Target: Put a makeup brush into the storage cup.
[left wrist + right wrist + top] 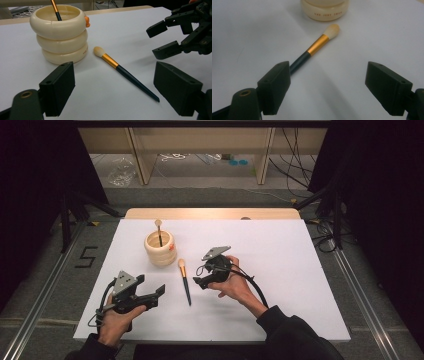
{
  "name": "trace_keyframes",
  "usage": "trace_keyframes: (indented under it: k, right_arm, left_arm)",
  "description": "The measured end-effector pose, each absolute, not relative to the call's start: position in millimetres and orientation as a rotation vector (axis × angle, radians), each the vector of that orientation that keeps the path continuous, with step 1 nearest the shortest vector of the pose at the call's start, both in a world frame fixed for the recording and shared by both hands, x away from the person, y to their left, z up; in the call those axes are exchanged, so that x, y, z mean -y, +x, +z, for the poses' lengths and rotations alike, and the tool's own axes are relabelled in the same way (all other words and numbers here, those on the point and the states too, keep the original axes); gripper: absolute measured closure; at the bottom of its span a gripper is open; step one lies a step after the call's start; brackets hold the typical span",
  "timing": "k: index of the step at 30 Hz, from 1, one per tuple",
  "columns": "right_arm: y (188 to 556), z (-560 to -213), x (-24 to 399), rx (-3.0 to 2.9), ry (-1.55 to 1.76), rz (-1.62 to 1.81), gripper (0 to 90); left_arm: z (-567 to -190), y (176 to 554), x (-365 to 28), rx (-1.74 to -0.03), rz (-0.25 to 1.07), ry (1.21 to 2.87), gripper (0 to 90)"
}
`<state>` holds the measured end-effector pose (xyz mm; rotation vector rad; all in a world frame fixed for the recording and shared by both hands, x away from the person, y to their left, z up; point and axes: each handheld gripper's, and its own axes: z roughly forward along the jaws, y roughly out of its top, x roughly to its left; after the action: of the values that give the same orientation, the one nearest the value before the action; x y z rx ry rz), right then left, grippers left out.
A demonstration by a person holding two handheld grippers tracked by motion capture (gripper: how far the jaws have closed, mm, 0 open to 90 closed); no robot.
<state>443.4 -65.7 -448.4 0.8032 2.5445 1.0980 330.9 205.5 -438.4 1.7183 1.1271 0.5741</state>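
Observation:
A makeup brush point(185, 281) with a pale tip, gold ferrule and dark handle lies flat on the white table point(280, 260), bristles toward a cream ringed holder point(160, 248). A second brush point(159, 231) stands in that holder. My right gripper point(199, 281) hovers open just right of the lying brush point(317, 47), whose handle passes behind its left jaw. My left gripper point(159, 295) is open near the table's front left, and the brush point(125, 72) and holder point(61, 35) lie ahead of it. Nothing sits between either pair of jaws.
The white sheet covers a wooden table whose far edge point(210, 213) shows bare wood. Dark curtains and tripod legs point(70, 215) flank the table. Cables point(295, 175) and shelving lie on the floor beyond. The right gripper point(185, 32) also appears in the left gripper view.

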Motion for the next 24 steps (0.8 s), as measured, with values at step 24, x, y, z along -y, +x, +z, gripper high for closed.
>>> trace_keyframes:
  k: [24]
  right_arm:
    - [458.8, -458.8, 27.9, -2.592, 0.768, 1.056, 21.8]
  left_arm:
    - [-438.7, 331.9, -205.7, -1.128, 0.574, 1.710, 17.1]
